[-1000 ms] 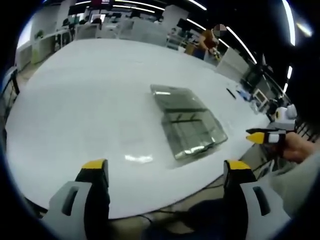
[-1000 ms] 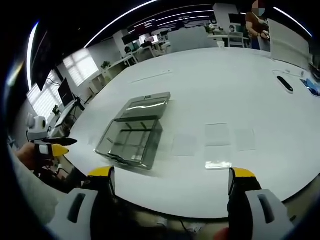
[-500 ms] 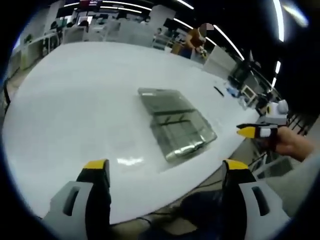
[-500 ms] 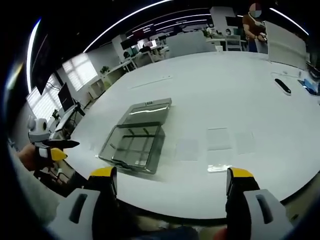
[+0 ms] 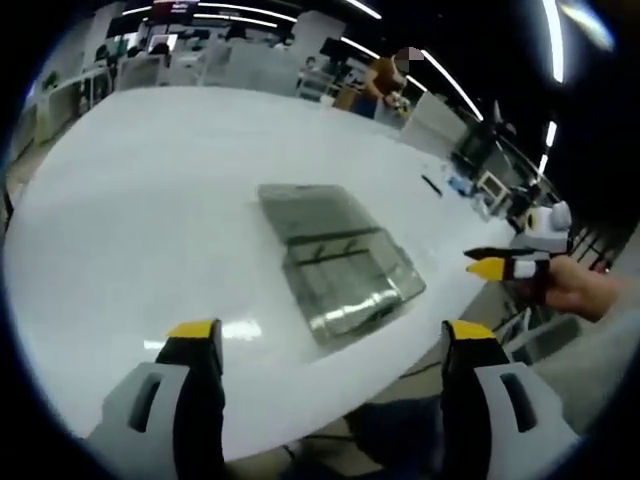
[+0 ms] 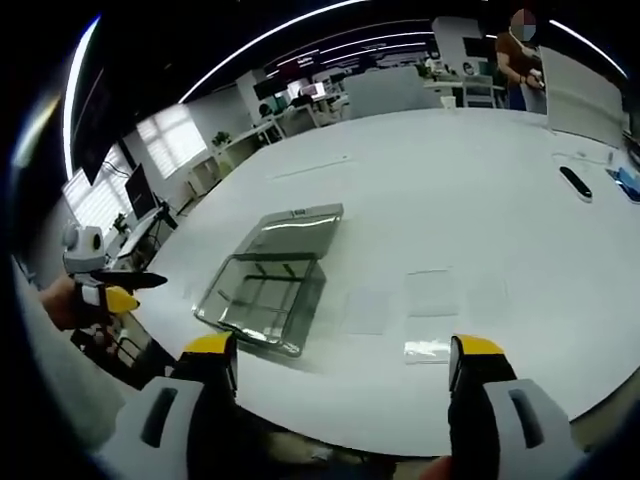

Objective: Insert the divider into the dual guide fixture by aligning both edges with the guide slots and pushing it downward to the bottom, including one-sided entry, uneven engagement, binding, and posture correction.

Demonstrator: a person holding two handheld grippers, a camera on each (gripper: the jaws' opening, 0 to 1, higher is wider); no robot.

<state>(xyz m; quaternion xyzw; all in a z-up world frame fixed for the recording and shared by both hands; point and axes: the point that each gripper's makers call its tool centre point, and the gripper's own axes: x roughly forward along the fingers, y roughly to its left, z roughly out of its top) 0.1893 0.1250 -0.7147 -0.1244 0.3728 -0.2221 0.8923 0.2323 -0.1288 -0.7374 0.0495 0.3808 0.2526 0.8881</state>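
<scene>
The guide fixture is a clear plastic box with inner ribs, resting on the white table with a flat clear panel adjoining its far side. Flat clear divider sheets lie on the table to its right; one catches glare. My right gripper hovers open near the table's edge, nothing between its jaws. In the left gripper view the fixture sits ahead of my open, bare left gripper. The right gripper enters there from the right, and the left gripper shows at the left of the right gripper view.
A black stick-like object lies far right on the table, also seen as a thin black object. A person stands at the far side. Desks and chairs fill the room behind. The table's near edge runs just past both grippers.
Both views have shifted a little with the hands; in the left gripper view the fixture sits further left. Nothing on the table has moved and both grippers stay open.
</scene>
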